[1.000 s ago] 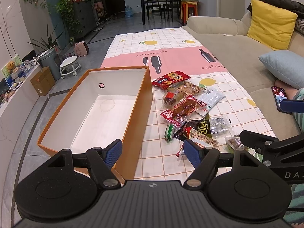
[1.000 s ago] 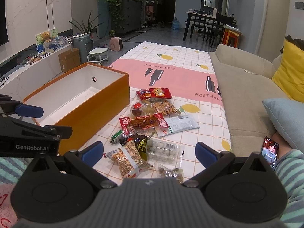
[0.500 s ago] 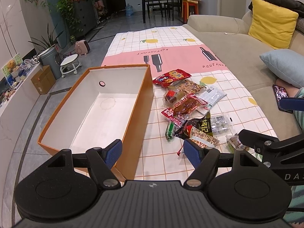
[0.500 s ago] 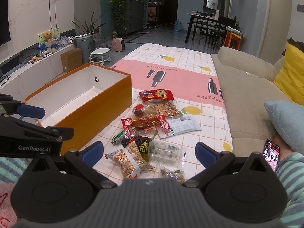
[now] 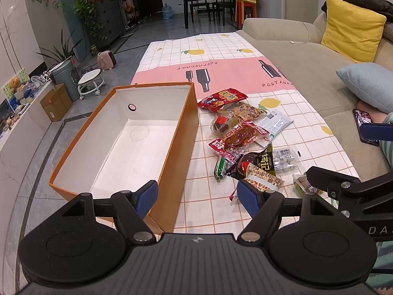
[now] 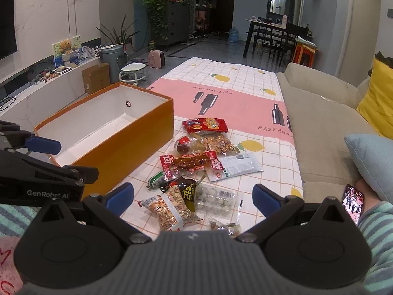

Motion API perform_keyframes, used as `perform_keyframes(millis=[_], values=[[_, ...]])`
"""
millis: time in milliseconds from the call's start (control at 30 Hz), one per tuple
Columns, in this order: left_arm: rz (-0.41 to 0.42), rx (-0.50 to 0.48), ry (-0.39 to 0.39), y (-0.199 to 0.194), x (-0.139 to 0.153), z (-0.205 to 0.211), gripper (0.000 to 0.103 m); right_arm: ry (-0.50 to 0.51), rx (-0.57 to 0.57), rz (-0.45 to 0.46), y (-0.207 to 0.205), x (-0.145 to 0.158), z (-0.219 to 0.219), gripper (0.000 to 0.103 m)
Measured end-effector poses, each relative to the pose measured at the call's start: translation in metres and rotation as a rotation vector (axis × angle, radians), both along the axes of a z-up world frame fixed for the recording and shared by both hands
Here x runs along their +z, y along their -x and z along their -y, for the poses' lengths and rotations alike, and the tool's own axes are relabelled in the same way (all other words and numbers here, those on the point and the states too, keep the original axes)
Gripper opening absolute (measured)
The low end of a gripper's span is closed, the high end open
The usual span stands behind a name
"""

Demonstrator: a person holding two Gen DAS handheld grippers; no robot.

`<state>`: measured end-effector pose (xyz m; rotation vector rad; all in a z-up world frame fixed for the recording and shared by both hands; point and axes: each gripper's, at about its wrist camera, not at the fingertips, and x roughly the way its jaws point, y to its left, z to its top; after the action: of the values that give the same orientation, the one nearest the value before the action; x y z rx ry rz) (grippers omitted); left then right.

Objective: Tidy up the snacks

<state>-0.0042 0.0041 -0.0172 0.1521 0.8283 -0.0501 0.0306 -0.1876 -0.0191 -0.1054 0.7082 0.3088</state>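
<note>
An orange box [image 5: 172,152] with a white, bare inside stands on the left of the table [image 6: 118,154]. Right of it lies a pile of several snack packets: a red bag [image 5: 222,99] [image 6: 205,125] farthest, a red meat packet [image 5: 239,135] [image 6: 190,163], a white packet [image 6: 233,167], a green sausage [image 5: 221,167], a nut bag [image 6: 169,209] and a clear tray of balls [image 6: 213,200] nearest. My left gripper [image 5: 197,195] is open above the box's near right corner. My right gripper [image 6: 192,196] is open over the nearest packets. Neither holds anything.
The tablecloth [image 5: 221,49] stretches far ahead, bare beyond the snacks. A beige sofa [image 5: 307,56] with a yellow cushion [image 5: 351,36] and a blue pillow [image 6: 371,159] runs along the right. A phone [image 6: 352,200] rests by a striped sleeve [image 6: 378,226]. Floor, stool and plants lie left.
Both views have drawn back and risen slightly, so the box and snacks sit a little farther ahead. Both grippers stay open; nothing on the table has moved.
</note>
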Motion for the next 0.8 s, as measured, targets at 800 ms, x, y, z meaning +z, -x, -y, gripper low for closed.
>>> perform_keyframes(millis=[800], values=[[-0.224, -0.154, 0.168, -0.049, -0.025, 0.019, 0.061, 0.067, 0.101, -0.149, -0.053, -0.068, 0.014, 0.07]])
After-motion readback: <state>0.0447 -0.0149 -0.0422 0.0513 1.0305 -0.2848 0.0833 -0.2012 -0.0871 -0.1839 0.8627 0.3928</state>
